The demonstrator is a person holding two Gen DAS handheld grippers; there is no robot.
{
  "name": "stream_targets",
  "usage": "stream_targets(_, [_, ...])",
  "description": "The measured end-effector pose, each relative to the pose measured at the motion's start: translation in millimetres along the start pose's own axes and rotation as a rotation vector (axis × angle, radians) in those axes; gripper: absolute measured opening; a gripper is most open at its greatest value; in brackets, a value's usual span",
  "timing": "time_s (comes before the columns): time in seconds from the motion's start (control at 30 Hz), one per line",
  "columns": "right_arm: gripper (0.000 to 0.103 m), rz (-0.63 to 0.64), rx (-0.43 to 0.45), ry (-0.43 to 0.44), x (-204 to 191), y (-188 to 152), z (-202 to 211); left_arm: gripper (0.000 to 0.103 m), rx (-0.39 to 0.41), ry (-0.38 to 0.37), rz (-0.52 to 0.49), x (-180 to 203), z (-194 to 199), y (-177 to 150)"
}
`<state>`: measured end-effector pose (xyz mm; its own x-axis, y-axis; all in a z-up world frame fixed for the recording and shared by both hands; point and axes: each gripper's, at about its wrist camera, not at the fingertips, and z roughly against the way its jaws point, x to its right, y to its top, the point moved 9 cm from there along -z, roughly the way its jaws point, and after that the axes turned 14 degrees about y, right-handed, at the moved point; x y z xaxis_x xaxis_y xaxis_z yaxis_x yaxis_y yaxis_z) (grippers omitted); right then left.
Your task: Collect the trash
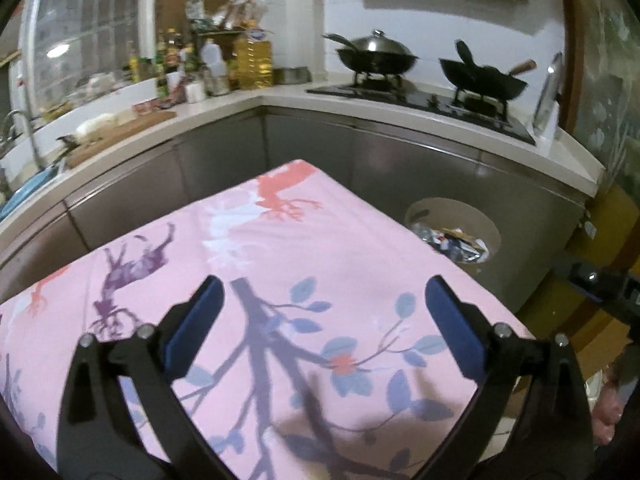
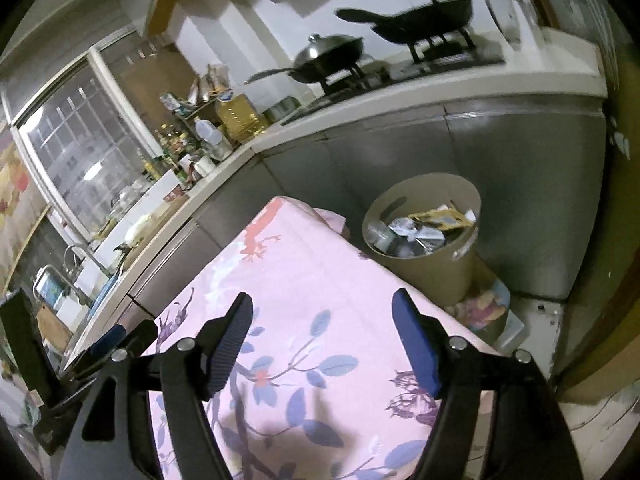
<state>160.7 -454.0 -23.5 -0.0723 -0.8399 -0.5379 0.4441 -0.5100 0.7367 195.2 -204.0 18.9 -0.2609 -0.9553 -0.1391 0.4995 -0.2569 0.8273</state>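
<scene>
A round beige trash bin [image 2: 424, 276] stands on the floor beyond the table's far right corner, with several crumpled wrappers and packets [image 2: 424, 228] inside. It also shows in the left wrist view [image 1: 472, 216], partly hidden by the table edge. My left gripper [image 1: 324, 292] is open and empty above the pink flowered tablecloth [image 1: 280, 248]. My right gripper [image 2: 324, 308] is open and empty above the same cloth [image 2: 320, 272]. The left gripper's tip [image 2: 108, 340] shows at the left of the right wrist view. No loose trash shows on the cloth.
Grey kitchen cabinets [image 1: 320, 144] with a white counter run behind the table. Two woks [image 1: 376, 56] sit on the stove. Bottles and an oil jug [image 1: 252, 60] crowd the counter corner. A sink and tap [image 2: 76, 264] are at the left.
</scene>
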Motion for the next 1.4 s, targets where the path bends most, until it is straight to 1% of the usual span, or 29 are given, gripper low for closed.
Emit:
stream_targets(0.17, [0.079,0.04,0.043,-0.021,-21.3,-0.1,9.9,0.097,0.006,0.028,0.037,-23.0,9.8,-7.4])
stream_targets(0.3, [0.084,0.063,0.073,-0.06,-29.4,-1.2,16.2,0.097,0.008,0.026,0.049,-29.9,15.0,-11.6])
stream_targets(0.43, [0.089,0.07,0.098,-0.078,-33.5,-1.7,21.4,0.097,0.011,0.032,0.054,-35.4,19.2,-13.8])
stream_targets(0.6, [0.09,0.076,0.096,-0.079,-36.0,-1.4,21.9,0.097,0.011,0.032,0.049,-36.9,23.2,-14.1])
stream_targets(0.87, [0.09,0.063,0.091,-0.073,-36.5,-4.5,23.1,0.097,0.045,0.084,-0.01,-29.4,35.2,-15.3])
stream_targets(1.07, [0.09,0.055,0.083,-0.066,-36.1,-7.3,23.7,0.097,0.063,0.103,-0.023,-23.0,42.5,-12.8])
stream_targets(1.23, [0.09,0.048,0.083,-0.067,-33.4,-8.9,25.2,0.097,0.044,0.081,-0.037,-12.7,42.5,-14.2])
stream_targets(1.4, [0.09,0.034,0.085,-0.068,-24.5,-11.4,28.8,0.097,0.041,0.091,-0.055,-5.4,42.5,-15.4])
